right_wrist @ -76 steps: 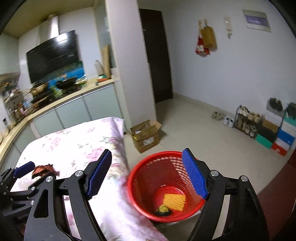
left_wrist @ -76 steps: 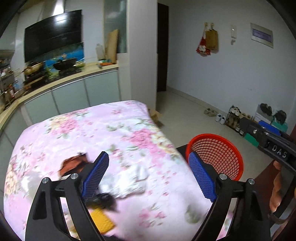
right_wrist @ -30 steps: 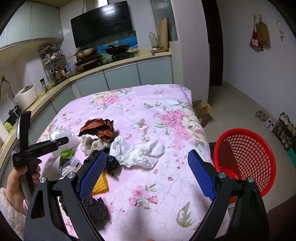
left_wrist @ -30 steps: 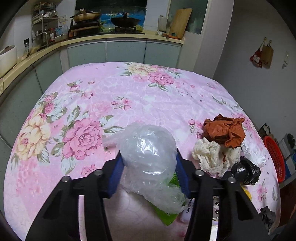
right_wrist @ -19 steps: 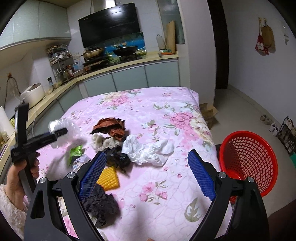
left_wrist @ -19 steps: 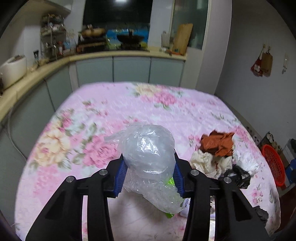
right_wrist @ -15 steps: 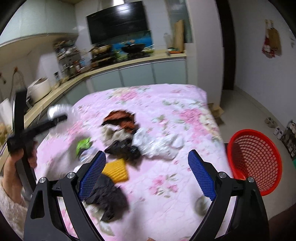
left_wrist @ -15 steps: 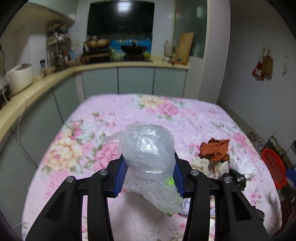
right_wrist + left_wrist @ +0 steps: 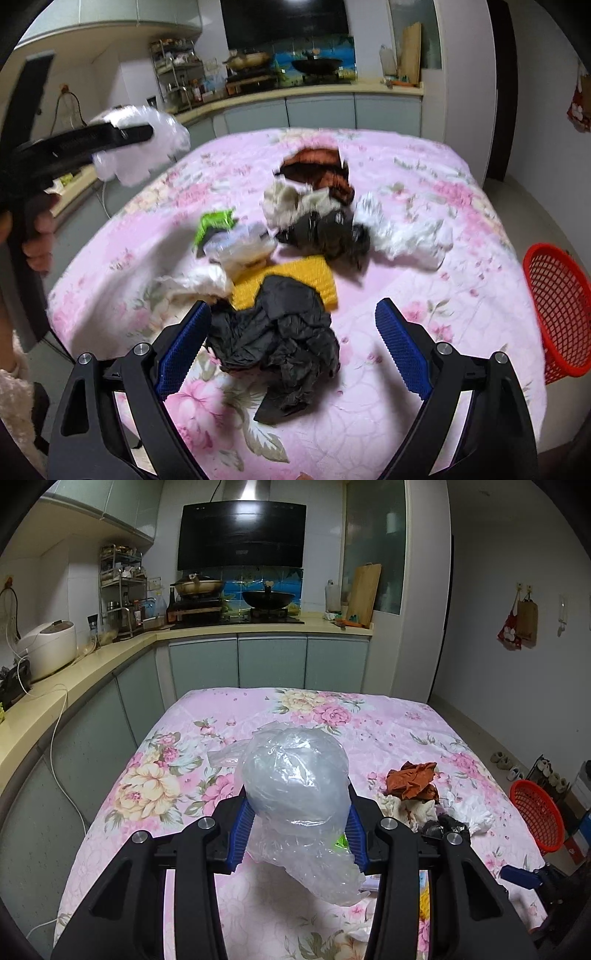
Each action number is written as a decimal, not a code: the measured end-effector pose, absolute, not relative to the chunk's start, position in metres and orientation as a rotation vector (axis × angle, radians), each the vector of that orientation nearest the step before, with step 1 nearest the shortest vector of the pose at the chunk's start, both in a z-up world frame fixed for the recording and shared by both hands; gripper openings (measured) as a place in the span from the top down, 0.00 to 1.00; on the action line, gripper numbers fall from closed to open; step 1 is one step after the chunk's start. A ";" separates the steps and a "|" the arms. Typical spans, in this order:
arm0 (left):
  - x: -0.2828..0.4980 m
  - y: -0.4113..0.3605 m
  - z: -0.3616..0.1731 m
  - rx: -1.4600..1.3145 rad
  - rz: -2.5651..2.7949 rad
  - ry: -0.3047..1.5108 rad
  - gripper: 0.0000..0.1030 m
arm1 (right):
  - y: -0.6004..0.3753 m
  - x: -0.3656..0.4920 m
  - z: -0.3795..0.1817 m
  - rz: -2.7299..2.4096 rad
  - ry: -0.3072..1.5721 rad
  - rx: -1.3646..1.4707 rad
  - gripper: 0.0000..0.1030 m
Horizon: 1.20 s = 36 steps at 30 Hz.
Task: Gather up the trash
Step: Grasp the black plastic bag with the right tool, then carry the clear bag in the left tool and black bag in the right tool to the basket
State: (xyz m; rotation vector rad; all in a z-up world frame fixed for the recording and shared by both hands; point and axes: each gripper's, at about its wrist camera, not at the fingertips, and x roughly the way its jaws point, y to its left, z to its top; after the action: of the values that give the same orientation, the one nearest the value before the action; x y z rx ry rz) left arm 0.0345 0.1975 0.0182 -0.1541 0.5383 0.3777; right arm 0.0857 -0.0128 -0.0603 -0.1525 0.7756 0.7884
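Crumpled black plastic (image 9: 280, 332) lies near the table's (image 9: 424, 424) front edge, directly between the gaping right gripper (image 9: 293, 350) pads, while the left gripper (image 9: 295, 830) holds a clear bag (image 9: 295, 775) aloft, well apart from the red basket (image 9: 557, 314) beyond the right edge.

Both wrist views face table (image 9: 406, 716), kitchen beyond.

Pink floral cloth (image 9: 424, 192) covers table. On it, clustered mid-surface: black crumpled bag (image 9: 280, 332) partly over yellow sponge (image 9: 295, 280), green wrapper (image 9: 216, 221), dark wad (image 9: 325, 236), white paper (image 9: 410, 232), cream rag (image 9: 284, 199), brown paper (image 9: 317, 170).
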 end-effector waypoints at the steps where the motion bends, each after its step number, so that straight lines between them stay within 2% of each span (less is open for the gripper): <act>1: 0.034 0.197 0.018 -0.154 0.377 0.540 0.59 | -0.013 0.087 -0.062 0.788 0.780 -0.150 0.15; 3: 0.034 0.198 0.017 -0.154 0.378 0.542 0.59 | -0.015 0.090 -0.063 0.788 0.789 -0.146 0.23; 5: 0.034 0.198 0.016 -0.159 0.380 0.543 0.59 | -0.016 0.091 -0.062 0.799 0.796 -0.141 0.36; 11: 0.034 0.196 0.017 -0.149 0.379 0.542 0.59 | -0.019 0.089 -0.056 0.808 0.786 -0.153 0.57; 36: 0.036 0.156 0.035 -0.088 0.343 0.464 0.59 | -0.072 0.121 0.018 0.664 0.569 -0.040 0.59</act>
State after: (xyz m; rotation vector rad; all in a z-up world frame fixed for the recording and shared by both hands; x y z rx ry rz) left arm 0.0358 0.1561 0.0349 -0.0875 0.4637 0.3434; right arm 0.1213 -0.0724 0.0177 -0.0399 0.5691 0.6645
